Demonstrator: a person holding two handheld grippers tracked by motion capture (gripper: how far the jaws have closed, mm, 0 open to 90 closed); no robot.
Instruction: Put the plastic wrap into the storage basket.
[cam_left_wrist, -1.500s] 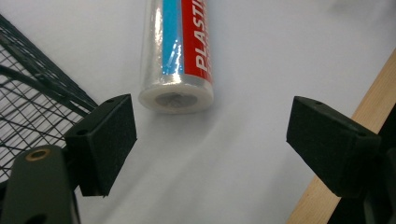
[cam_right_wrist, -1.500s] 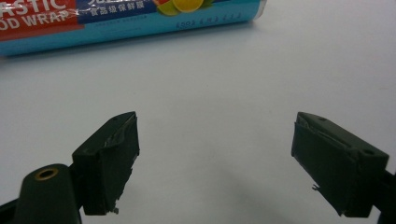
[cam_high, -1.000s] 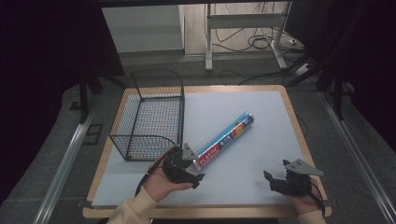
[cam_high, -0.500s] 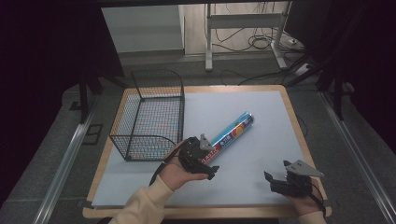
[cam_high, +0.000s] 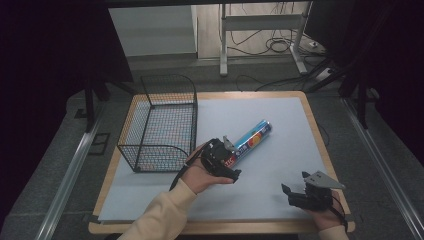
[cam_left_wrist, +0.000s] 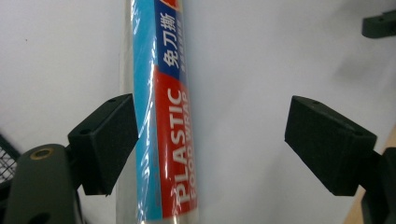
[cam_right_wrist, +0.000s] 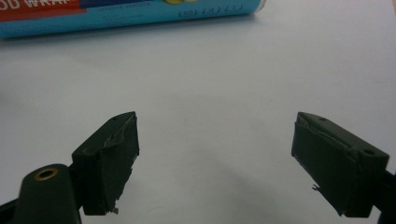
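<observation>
Plastic wrap roll (cam_left_wrist: 163, 140) flat on the table between wide-spread left gripper (cam_left_wrist: 210, 140) jaws, against one, ungripped; right gripper (cam_right_wrist: 215, 158) agape, empty.

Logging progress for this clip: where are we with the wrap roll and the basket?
Done: the left gripper is at the plastic wrap roll, its jaws open, with the roll next to the left jaw. In hand: nothing is clamped; the roll lies on the white mat. Left: likely closing, lifting and moving it to the wire basket. The right gripper waits open.
</observation>
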